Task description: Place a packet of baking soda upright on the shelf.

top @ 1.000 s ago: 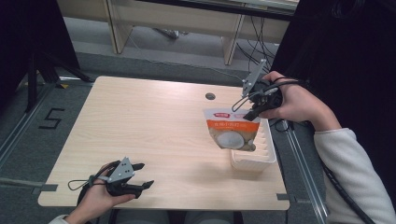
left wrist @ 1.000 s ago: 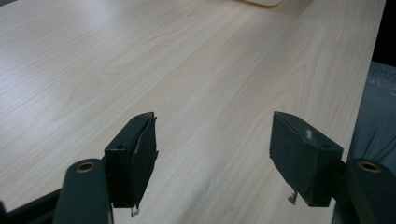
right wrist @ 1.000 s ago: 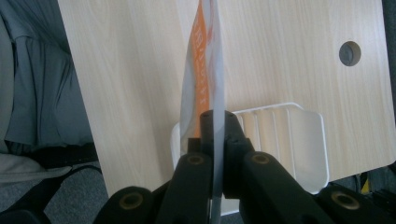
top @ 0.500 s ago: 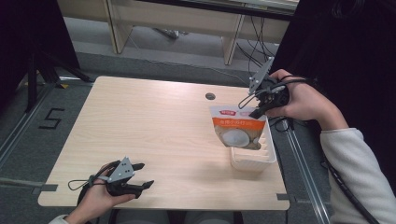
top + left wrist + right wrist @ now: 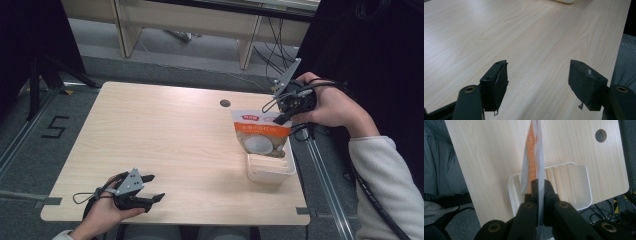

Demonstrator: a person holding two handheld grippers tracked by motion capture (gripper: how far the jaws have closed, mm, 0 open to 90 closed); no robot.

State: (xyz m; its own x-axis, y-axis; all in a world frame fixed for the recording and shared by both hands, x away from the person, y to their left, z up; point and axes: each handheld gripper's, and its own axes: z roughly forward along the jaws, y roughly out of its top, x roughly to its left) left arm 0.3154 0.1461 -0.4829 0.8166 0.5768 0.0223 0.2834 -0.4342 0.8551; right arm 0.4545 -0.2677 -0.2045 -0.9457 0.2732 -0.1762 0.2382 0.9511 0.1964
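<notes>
1. The print on the orange-and-white pouch (image 5: 260, 136) was too small to read
2. In the right gripper view the pouch (image 5: 534, 157) ran edge-on and off the top edge, its face hidden
3. The pouch hid part of the white tray (image 5: 272, 167)
4. In the left gripper view, the tray (image 5: 564, 1) was cut off at the top

White sleeve (image 5: 385, 175), black grippers

floor marking (image 5: 54, 127): "5" | orange-white pouch (image 5: 261, 136): print too small to read
</notes>
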